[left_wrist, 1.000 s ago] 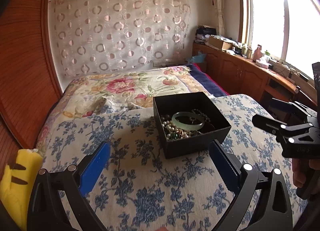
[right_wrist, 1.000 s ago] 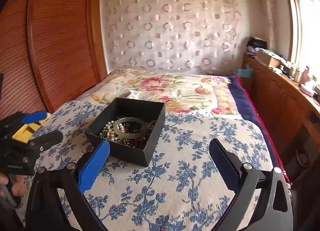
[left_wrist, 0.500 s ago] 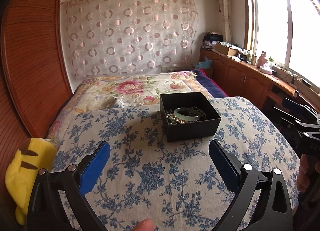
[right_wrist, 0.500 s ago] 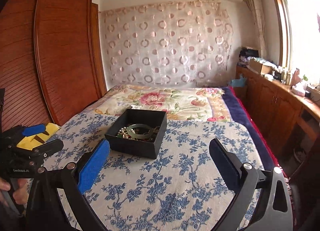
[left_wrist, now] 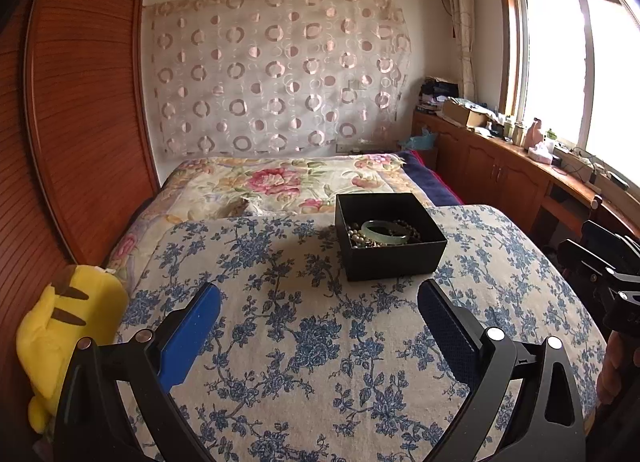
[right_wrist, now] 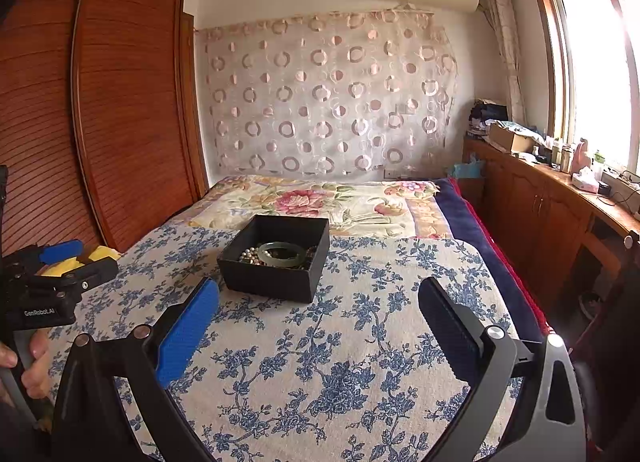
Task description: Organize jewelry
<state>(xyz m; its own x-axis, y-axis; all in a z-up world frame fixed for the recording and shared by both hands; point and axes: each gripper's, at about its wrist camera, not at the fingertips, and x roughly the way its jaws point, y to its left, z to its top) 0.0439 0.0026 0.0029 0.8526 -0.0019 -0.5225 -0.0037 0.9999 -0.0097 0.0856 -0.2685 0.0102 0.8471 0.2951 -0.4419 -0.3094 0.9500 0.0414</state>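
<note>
**Open black box of jewelry on the bed, both tongs spread and empty**

Bedroom walls framed the left wrist view: a wooden slatted wardrobe point(left_wrist: 80, 133) on the left, a sheer curtain with circle pattern point(left_wrist: 276, 77) pinned over the far wall, and a bright window point(left_wrist: 580, 77) above a long wooden cabinet point(left_wrist: 508, 177) on the right. The bed carried a cream cloth printed with blue flowers point(left_wrist: 312, 334), laid over a floral quilt with pink blossoms point(left_wrist: 280, 177). On the blue-flowered cloth stood a square black open-topped box point(left_wrist: 390, 262), well ahead of the left tongs point(left_wrist: 318, 310) and slightly to their right. Inside it lay a pale green bangle point(left_wrist: 385, 230) on top of a tangle of pearl and dark beads point(left_wrist: 357, 236). The left tongs were spread wide above the cloth, nothing between them. A yellow plush toy with brown stripes point(left_wrist: 68, 326) sat at the left edge of the bed. The right tongs point(left_wrist: 600, 274) showed at the right edge; from here I could not tell how they stood.

From the right wrist view, the same black box point(right_wrist: 276, 276) sat ahead and left of centre, the green bangle point(right_wrist: 280, 253) resting on the beads point(right_wrist: 250, 256). The right tongs point(right_wrist: 318, 310) were spread wide and empty above the cloth point(right_wrist: 340, 362). The left tongs point(right_wrist: 80, 258) appeared at the left edge, parted, near the yellow toy point(right_wrist: 100, 252).
</note>
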